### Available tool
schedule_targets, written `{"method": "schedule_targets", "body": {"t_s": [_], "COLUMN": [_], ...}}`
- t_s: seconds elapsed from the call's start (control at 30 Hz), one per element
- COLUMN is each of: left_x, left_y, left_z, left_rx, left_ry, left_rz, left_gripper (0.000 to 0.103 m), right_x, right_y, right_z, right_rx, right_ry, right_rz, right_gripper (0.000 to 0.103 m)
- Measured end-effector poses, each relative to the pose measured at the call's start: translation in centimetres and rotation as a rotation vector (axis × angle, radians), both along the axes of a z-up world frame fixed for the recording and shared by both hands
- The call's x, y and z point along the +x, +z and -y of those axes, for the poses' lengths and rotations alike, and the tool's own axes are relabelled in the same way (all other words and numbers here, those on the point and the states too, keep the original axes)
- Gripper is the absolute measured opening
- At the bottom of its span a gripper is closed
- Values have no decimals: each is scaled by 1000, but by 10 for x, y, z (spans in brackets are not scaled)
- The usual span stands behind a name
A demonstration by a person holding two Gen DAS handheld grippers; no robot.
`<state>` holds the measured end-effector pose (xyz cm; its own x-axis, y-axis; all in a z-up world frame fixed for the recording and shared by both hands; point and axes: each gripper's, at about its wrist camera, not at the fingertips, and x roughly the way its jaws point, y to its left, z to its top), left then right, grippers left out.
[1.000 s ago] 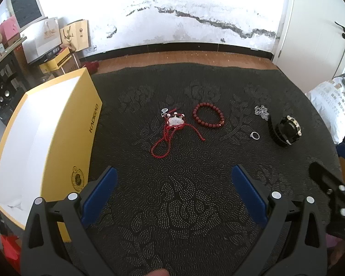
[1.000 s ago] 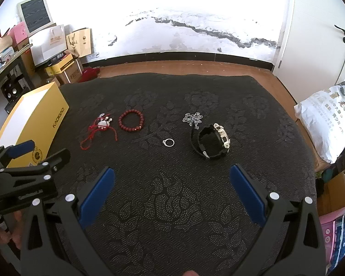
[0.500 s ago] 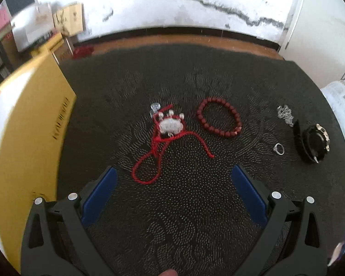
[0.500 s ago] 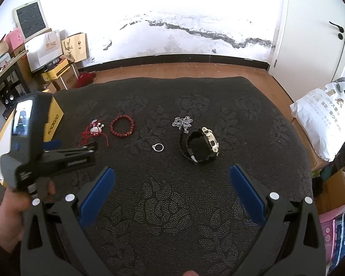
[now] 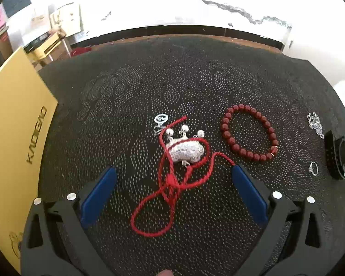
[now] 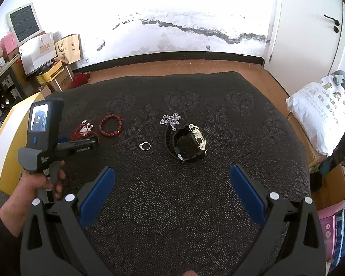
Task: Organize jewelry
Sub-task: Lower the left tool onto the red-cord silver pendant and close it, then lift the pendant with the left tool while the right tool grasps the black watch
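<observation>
Red-cord necklace [image 5: 172, 179] with silver pendant [image 5: 186, 149] lay tangled; beaded bracelet [image 5: 249, 135], ring [image 5: 313, 168], chain [image 6: 171, 119] and watch [image 6: 187, 142] lay flat nearby.

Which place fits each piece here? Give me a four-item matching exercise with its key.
Things:
1. red cord necklace
2. bead bracelet
3. ring
4. silver chain

Places:
A. just beyond the black watch
B. between the fingers of the open left gripper
C. on the cloth between bracelet and watch
D. right of the necklace's silver pendant

Pairs: 1-B, 2-D, 3-C, 4-A
</observation>
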<state>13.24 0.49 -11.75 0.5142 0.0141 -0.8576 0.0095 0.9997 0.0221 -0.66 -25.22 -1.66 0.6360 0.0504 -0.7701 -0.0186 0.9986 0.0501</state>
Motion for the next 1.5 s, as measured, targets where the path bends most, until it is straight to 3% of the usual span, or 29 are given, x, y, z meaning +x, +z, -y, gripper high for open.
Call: {"method": "schedule_targets", "body": {"t_s": [0.27,0.33,0.37,0.4,0.5,0.73,0.9,1.13,1.3,1.5], "left_x": [-1,-3,-3,-5,-5,-13,-38,-81,-82,-84], "left_y": [-3,-1,1,4,7,17,52,91,98,106], "left_z": [0,-3,-3,-4,-4,-15,-6,4,-2,-11], "left_rx": [-3,0,0,6,16,6,-2,-36,-63,-96], "left_ry": [-4,5,9,6,-3,48,-8,-113,-120,-110], "left_rz": [26,33,42,57,61,38,67,111,122,128], "left_gripper": [97,92,78,58,34,32,31,32,32,32], "right_x": [4,5,6,6,9,15,18,25,54,89], "right_y": [0,-2,-3,-4,-8,-15,-28,-76,-112,-114], "right_z": [-4,-4,-4,-3,-4,0,12,26,18,27], "right_rx": [-9,-11,-13,-16,-25,-24,-34,-47,-82,-60], "right_ry": [8,8,5,1,-5,5,25,63,82,113], "right_rz": [-3,-5,-7,-11,-19,-28,-48,-139,-208,-182], "right_gripper": [97,97,97,97,97,97,97,97,97,97]}}
